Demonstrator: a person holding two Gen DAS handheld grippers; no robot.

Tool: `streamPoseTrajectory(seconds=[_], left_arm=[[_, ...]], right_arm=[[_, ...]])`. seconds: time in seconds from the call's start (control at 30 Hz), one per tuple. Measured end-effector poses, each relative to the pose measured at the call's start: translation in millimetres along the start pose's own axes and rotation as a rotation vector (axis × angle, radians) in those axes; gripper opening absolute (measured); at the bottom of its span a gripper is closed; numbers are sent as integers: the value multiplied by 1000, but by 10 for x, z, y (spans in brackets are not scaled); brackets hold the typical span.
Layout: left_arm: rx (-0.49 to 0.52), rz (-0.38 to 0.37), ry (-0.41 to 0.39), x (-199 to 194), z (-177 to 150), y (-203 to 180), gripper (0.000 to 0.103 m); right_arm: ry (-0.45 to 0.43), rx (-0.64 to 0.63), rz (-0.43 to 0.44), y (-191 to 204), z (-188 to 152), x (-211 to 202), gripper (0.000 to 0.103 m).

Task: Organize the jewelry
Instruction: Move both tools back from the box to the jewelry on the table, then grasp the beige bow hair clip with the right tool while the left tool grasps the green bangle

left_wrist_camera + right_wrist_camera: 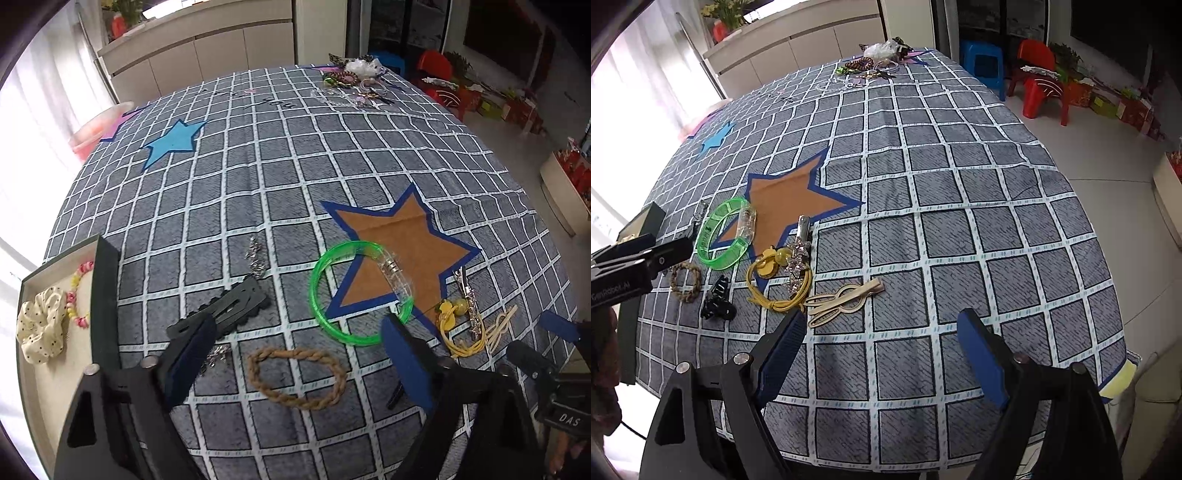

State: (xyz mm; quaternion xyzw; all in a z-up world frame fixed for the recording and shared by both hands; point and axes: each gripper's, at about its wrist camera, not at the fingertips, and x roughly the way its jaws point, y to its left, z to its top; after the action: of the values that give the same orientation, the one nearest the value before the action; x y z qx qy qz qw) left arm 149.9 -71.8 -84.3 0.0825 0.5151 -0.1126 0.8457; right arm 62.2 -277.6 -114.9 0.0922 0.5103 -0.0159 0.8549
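My left gripper (295, 354) is open and empty, its fingers either side of a brown braided rope bracelet (295, 380) on the cloth. A green bangle (360, 291), a black hair clip (221, 310), a yellow cord with charms (456, 321), a silver star clip (471, 302) and a beige wooden clip (498, 328) lie close by. A jewelry tray (48, 369) at the left holds a cream dotted scrunchie (40, 325) and a pink-yellow bead bracelet (75, 295). My right gripper (882, 350) is open and empty, just right of the beige wooden clip (842, 301) and the yellow cord (775, 291).
The table has a grey checked cloth (960, 184) with star patches. A second heap of jewelry (354, 81) lies at the far edge. A black claw clip (716, 302) sits near the rope bracelet (686, 282). Cabinets, plastic stools (1041, 81) and boxes stand beyond the table.
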Motion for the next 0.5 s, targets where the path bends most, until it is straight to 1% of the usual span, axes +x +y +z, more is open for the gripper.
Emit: streamPoseTrajectory(seconds=[0.13,0.2,0.23,0.27,0.37,0.5], left_arm=[[8,-7,17,95,46,-37,89],[10,-11,25,143,65,-53,84],[12,-13,32,172,77,-60,78],[13,-20,40,198,86,-68,78],[22,-19,45,251,113,-102,78],[35,-30,51,305,139,-150,78]], right_arm=[[5,15,5,-2,-28,32,86],[-3,21,-2,27,-35,41,86],[-7,15,-15,57,-38,51,86],[-9,2,-32,94,-44,71,83],[-24,-37,-82,197,-59,112,81],[-61,-59,-124,270,-32,158,76]])
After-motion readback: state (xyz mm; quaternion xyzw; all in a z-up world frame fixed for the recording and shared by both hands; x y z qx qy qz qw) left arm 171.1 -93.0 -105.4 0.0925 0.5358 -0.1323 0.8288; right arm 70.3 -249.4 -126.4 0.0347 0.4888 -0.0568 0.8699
